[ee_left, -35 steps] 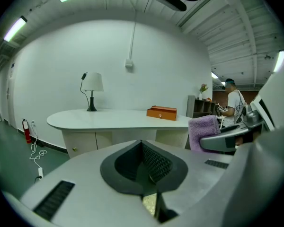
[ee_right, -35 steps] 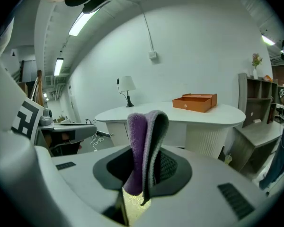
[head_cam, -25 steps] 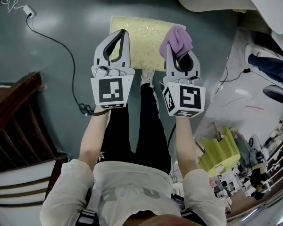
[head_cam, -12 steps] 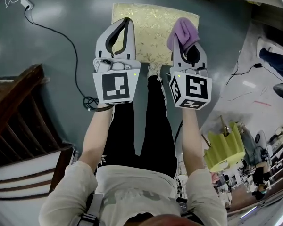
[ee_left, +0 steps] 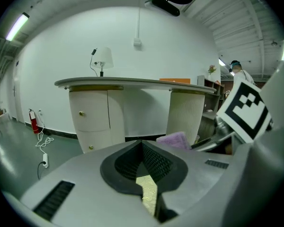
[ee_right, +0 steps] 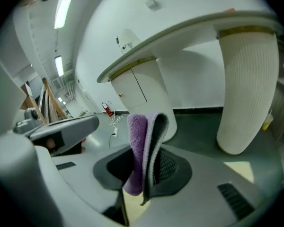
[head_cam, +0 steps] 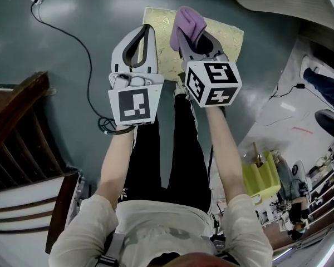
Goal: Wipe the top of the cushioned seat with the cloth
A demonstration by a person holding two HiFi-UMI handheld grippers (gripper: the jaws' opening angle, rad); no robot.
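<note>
Pre-wipe hold: right gripper clamped on cloth above cushioned seat.
Head view: cloth sits over the seat's mid-left area, and contact w/ the top can't be confirmed. The seat's long axis runs left-right. Left gripper is at the seat's left edge. Left gripper view: jaws together, nothing between them, w/ the seat showing beneath and the cloth to their right. Right gripper view: folded cloth pinched between the pads, seat below. Est.: right is the working arm, and the next move needs descent onto the seat top.
</note>
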